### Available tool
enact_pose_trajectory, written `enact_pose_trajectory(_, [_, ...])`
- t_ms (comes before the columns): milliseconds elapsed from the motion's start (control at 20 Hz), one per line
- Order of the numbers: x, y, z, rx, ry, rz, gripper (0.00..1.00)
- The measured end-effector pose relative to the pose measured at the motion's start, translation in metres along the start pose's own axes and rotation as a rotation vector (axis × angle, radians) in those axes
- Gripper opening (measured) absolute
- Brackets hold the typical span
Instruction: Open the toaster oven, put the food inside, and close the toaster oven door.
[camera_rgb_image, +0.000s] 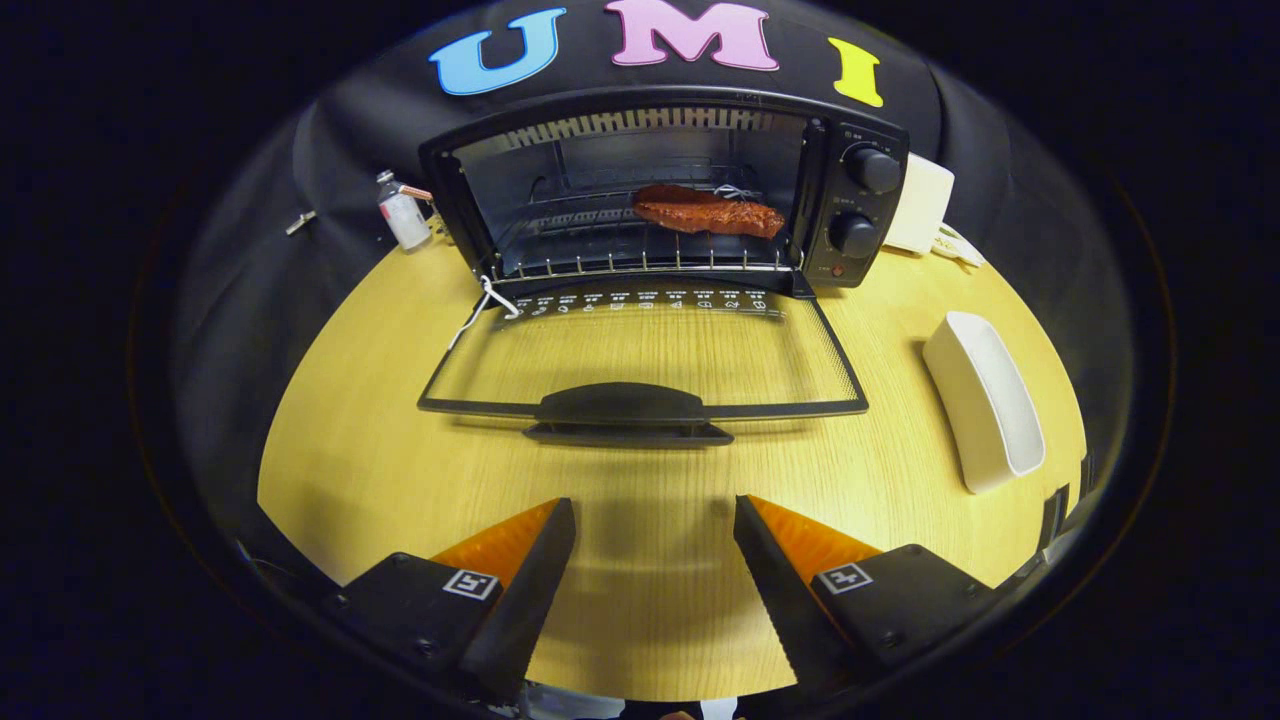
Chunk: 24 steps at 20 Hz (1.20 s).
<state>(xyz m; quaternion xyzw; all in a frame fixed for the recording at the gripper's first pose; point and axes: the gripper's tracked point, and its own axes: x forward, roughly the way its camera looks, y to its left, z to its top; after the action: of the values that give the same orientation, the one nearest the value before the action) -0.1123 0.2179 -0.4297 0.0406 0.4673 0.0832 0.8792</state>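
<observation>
A black toaster oven (860, 205) stands at the back of the wooden table. Its glass door (640, 355) is swung all the way down and lies flat toward me, its dark handle (625, 410) nearest the fingers. A reddish-brown piece of meat (708, 212) rests on the wire rack inside, toward the right of the cavity. My gripper (655, 510) is open, hovering over the table a short way in front of the door handle, with nothing between its fingers.
A white rectangular dish (985, 400) lies empty on the table right of the door. A small bottle (402, 212) stands left of the oven, and a white box (922, 205) with a cable sits behind its right side. Bare tabletop (350, 440) stretches left of the door.
</observation>
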Motion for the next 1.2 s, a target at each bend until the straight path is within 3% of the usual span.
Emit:
enact_pose_trajectory(350, [0.022,-0.014,0.025,-0.019,-0.019,-0.045,0.99])
enact_pose_trajectory(700, [-0.02,-0.009,0.067,-0.041,-0.151,-0.009,0.98])
enact_pose_trajectory(1200, [-0.035,-0.008,0.172,0.042,-0.304,0.016,0.99])
